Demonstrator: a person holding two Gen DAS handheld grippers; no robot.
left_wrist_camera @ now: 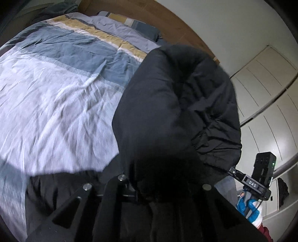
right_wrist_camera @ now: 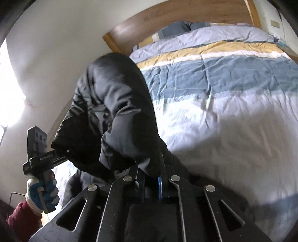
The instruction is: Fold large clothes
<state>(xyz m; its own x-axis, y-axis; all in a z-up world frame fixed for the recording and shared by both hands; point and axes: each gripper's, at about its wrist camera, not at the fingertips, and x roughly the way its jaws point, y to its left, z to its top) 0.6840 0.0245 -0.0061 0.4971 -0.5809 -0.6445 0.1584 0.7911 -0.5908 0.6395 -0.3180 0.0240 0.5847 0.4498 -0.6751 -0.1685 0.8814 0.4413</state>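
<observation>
Left wrist view: the black coat (left_wrist_camera: 177, 115) hides the left claw (left_wrist_camera: 158, 188) pinching it; striped bed (left_wrist_camera: 55, 89) at 10 o'clock. Right claw (right_wrist_camera: 149, 173) also pinches it.

You're working over a bed (right_wrist_camera: 232, 130) whose quilt (left_wrist_camera: 55, 89) runs in bands — pale lilac, slate blue, white, mustard yellow — up to the pillows (right_wrist_camera: 186, 28) against an oak-toned wooden headboard (right_wrist_camera: 177, 13). To your right stands a white wardrobe (left_wrist_camera: 264, 96) with long grooved doors. To your left the white wall (right_wrist_camera: 55, 46) is plain, and hard daylight floods in from a window (right_wrist_camera: 11, 89) — blown out, no detail behind it.
</observation>
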